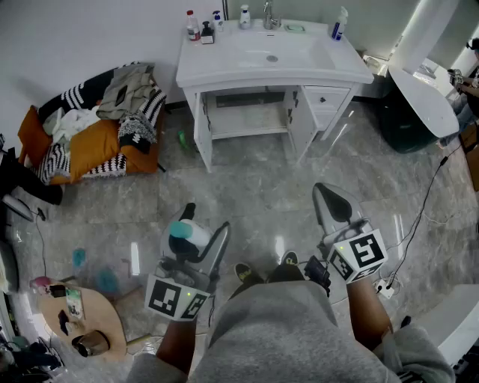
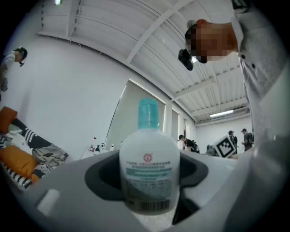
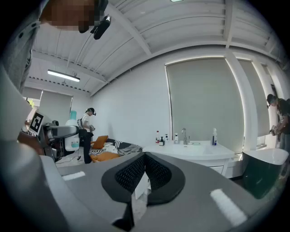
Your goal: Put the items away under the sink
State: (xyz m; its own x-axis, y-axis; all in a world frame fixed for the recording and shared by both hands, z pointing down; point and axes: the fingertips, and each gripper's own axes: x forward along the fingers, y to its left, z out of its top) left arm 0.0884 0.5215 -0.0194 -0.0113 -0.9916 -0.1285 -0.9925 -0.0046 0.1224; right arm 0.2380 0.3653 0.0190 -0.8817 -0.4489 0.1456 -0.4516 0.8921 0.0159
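Observation:
My left gripper (image 1: 193, 238) is shut on a white bottle with a teal cap (image 1: 183, 234), held upright over the floor; the same bottle (image 2: 149, 166) fills the left gripper view between the jaws. My right gripper (image 1: 335, 203) is shut with nothing in it; its pads (image 3: 144, 174) meet in the right gripper view. The white sink cabinet (image 1: 273, 60) stands ahead, with its doors open on a bare shelf (image 1: 247, 120). Several small bottles (image 1: 200, 28) and a blue-capped bottle (image 1: 340, 22) stand on its top.
A heap of clothes and orange cushions (image 1: 93, 127) lies at the left wall. A small round wooden table (image 1: 78, 318) with bits on it stands at the lower left. A white tub (image 1: 423, 93) and a cable (image 1: 426, 202) lie to the right. A small green thing (image 1: 182, 138) lies by the cabinet's left leg.

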